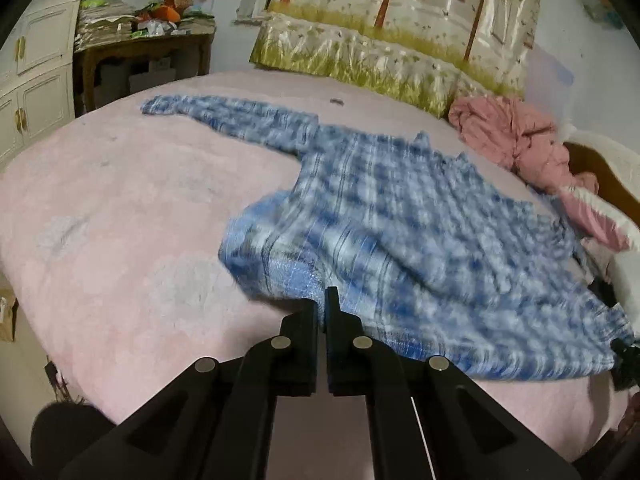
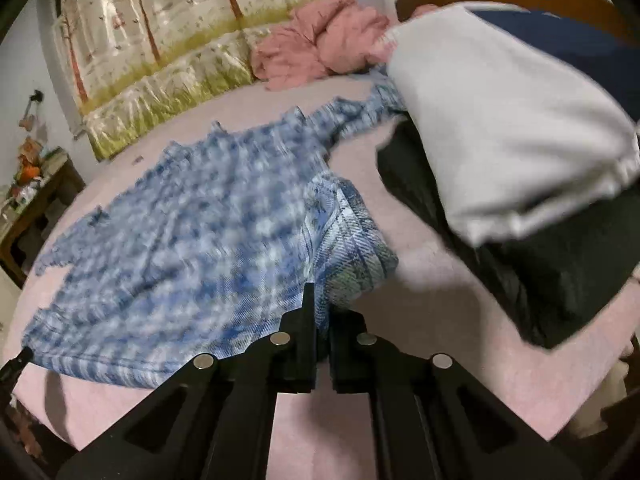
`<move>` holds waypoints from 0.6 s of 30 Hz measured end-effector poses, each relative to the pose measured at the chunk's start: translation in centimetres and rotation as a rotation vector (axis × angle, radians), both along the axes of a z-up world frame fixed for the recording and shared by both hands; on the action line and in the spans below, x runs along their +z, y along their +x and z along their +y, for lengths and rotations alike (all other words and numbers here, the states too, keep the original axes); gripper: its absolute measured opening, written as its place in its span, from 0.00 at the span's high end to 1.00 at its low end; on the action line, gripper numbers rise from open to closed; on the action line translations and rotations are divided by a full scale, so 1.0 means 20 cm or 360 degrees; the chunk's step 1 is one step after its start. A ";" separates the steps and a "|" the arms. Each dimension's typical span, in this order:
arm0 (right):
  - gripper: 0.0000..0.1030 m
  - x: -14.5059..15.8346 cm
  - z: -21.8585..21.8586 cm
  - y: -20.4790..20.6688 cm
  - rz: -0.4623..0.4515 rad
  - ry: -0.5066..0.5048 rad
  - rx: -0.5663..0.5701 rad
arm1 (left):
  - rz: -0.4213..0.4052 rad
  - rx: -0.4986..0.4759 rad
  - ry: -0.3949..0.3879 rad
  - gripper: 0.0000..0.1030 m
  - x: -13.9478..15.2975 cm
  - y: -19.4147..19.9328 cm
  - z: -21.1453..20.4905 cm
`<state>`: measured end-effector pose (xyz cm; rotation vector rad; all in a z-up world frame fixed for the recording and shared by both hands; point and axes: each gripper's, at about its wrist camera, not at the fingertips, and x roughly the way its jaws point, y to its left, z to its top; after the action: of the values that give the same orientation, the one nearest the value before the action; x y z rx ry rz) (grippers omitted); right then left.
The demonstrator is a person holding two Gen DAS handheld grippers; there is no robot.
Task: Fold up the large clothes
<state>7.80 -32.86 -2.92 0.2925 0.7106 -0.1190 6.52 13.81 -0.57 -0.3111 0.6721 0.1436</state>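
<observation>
Pink bedding (image 1: 120, 208) covers the wide bed, with a tree-print quilt (image 1: 400, 32) at twelve o'clock and a cluttered wooden table (image 1: 144, 52) at ten. Across the bed spreads the blue plaid shirt (image 1: 400, 220), blurred. Its near hem is pinched by the left gripper (image 1: 322, 300) and the right gripper (image 2: 318, 300). A pink garment (image 2: 320, 40) lies crumpled at one o'clock.

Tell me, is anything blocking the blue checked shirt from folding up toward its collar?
Nothing visible does. Both the left gripper and right gripper are shut on the blue checked shirt's hem. The crumpled pink garment and white pillow lie off to the side.
</observation>
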 end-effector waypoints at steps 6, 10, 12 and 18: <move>0.93 0.22 -0.02 0.35 -0.0121 -0.0076 0.0010 | 0.0011 0.0013 0.0088 0.97 0.20 0.35 0.02; 0.93 0.19 0.02 0.68 -0.0080 -0.0180 0.0018 | 0.0093 0.0024 0.0141 0.97 0.19 0.73 0.02; 0.93 0.13 0.02 0.79 -0.0056 -0.0181 0.0019 | 0.0089 0.0025 0.0174 0.97 0.15 0.85 0.01; 0.72 -0.05 -0.02 0.88 -0.0053 -0.0155 0.0008 | 0.0013 -0.0062 0.0292 0.97 0.01 0.98 -0.02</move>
<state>25.38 -33.33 -4.01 0.1989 0.6701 -0.1434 26.21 13.46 -0.42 -0.1211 0.6672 0.1682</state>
